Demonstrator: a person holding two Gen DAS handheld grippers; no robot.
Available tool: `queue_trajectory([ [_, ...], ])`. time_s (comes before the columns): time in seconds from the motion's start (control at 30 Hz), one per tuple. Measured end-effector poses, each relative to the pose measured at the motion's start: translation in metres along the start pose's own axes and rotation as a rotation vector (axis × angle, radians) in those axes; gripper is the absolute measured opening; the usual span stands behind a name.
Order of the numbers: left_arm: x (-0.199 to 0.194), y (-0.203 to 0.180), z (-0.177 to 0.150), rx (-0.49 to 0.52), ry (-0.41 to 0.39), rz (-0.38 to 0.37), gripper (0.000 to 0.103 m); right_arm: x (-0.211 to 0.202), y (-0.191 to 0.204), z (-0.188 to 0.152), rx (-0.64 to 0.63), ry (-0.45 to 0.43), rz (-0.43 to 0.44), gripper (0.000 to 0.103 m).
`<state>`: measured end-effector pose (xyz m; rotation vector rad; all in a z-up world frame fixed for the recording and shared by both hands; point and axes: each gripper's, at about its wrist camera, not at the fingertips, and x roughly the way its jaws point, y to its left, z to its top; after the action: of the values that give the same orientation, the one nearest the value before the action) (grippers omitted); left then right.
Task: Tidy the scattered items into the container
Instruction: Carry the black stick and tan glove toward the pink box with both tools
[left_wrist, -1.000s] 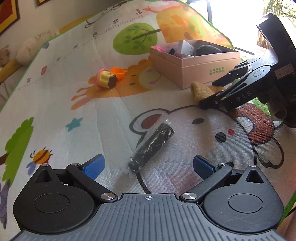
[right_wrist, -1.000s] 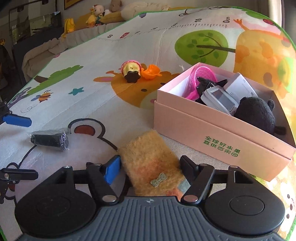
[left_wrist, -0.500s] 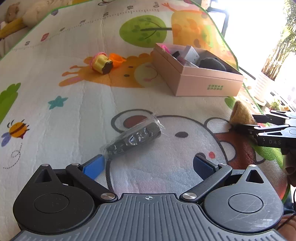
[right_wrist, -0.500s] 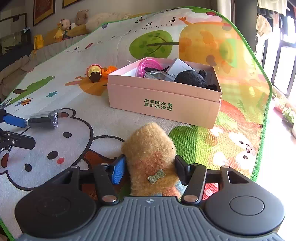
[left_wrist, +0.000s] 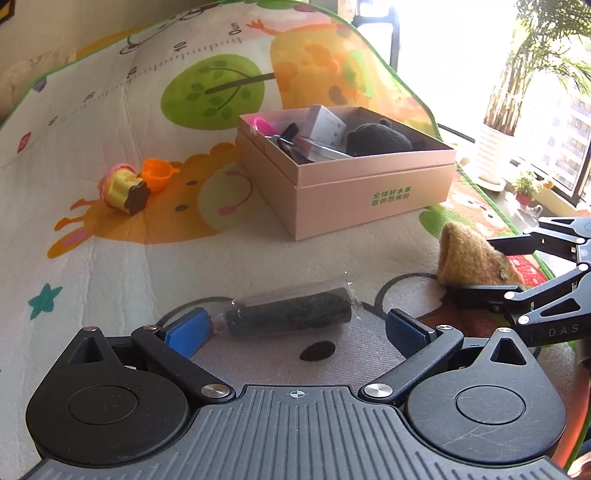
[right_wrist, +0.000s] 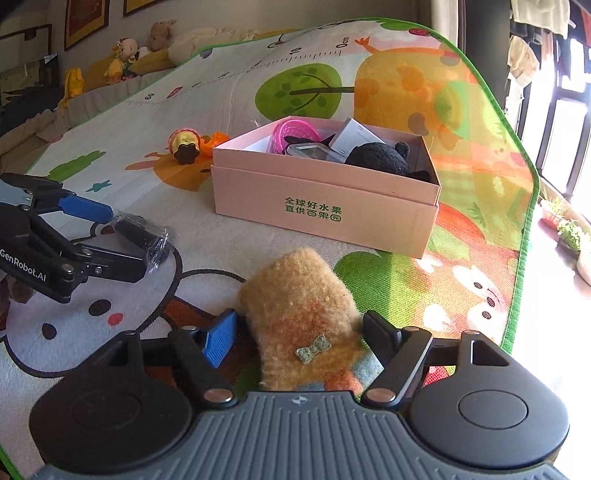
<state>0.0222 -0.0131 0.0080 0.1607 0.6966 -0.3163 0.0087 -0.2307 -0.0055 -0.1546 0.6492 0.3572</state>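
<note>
A black roll in clear wrap (left_wrist: 291, 314) lies on the play mat, crosswise between the fingertips of my left gripper (left_wrist: 295, 332), which is open and not pressing on it. The right wrist view shows that roll (right_wrist: 144, 236) and left gripper (right_wrist: 127, 242) at the left. A tan fuzzy sock (right_wrist: 295, 291) with a small bow sits between the jaws of my right gripper (right_wrist: 299, 332). Those jaws are opening, and a gap shows beside the blue pad (right_wrist: 219, 341). The pink box (left_wrist: 369, 192) (right_wrist: 325, 199) stands beyond, holding several items.
A yellow cupcake toy (left_wrist: 122, 188) and an orange cup (left_wrist: 159, 173) lie on the mat left of the box. The mat's green edge (right_wrist: 524, 221) runs along the right, with potted plants (left_wrist: 495, 147) by the window. Stuffed toys (right_wrist: 125, 59) sit at the far back.
My left gripper has closed in on the wrapped roll, which now lies between its fingertips. The right gripper's jaws pinched the sock, then widened; the right hand swung right of the box.
</note>
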Motion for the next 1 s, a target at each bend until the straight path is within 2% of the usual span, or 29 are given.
queue_trajectory([
  [0.1, -0.004, 0.003, -0.004, 0.003, 0.002, 0.022, 0.103, 0.0, 0.002, 0.0, -0.01, -0.001, 0.003, 0.079],
  [0.17, -0.006, 0.006, -0.006, -0.022, 0.004, 0.019, 0.103, -0.001, 0.003, 0.0, -0.015, -0.005, -0.002, 0.085],
  [0.27, -0.005, 0.007, -0.012, -0.053, 0.008, 0.016, 0.103, -0.004, 0.005, 0.0, -0.015, 0.015, -0.017, 0.087],
  [0.33, -0.002, 0.005, -0.016, -0.064, 0.014, 0.009, 0.103, -0.006, 0.005, -0.003, 0.018, 0.049, 0.054, 0.088],
  [0.47, -0.002, 0.003, -0.018, -0.053, 0.003, 0.012, 0.103, -0.027, 0.013, -0.005, 0.013, 0.052, 0.257, 0.09],
  [0.5, -0.001, 0.003, -0.018, -0.057, 0.004, 0.011, 0.103, -0.033, 0.016, -0.004, 0.0, 0.035, 0.264, 0.09],
  [0.67, -0.002, 0.005, -0.02, -0.078, -0.01, 0.011, 0.103, -0.034, 0.018, 0.007, -0.002, 0.002, 0.086, 0.09],
  [0.8, -0.003, 0.007, -0.02, -0.091, -0.015, 0.013, 0.103, -0.013, 0.022, 0.012, 0.01, 0.015, 0.002, 0.09],
  [0.83, -0.003, 0.007, -0.02, -0.094, -0.017, 0.014, 0.103, -0.009, 0.024, 0.012, 0.005, 0.02, 0.0, 0.089],
  [0.9, -0.003, 0.008, -0.02, -0.104, -0.02, 0.018, 0.103, -0.002, 0.028, 0.011, -0.007, 0.031, 0.022, 0.08],
  [0.93, -0.004, 0.009, -0.02, -0.111, -0.023, 0.024, 0.103, 0.001, 0.031, 0.01, -0.023, 0.039, 0.032, 0.06],
  [1.0, -0.007, 0.01, -0.02, -0.124, -0.045, 0.048, 0.103, 0.001, 0.034, 0.007, -0.048, 0.018, 0.036, 0.056],
])
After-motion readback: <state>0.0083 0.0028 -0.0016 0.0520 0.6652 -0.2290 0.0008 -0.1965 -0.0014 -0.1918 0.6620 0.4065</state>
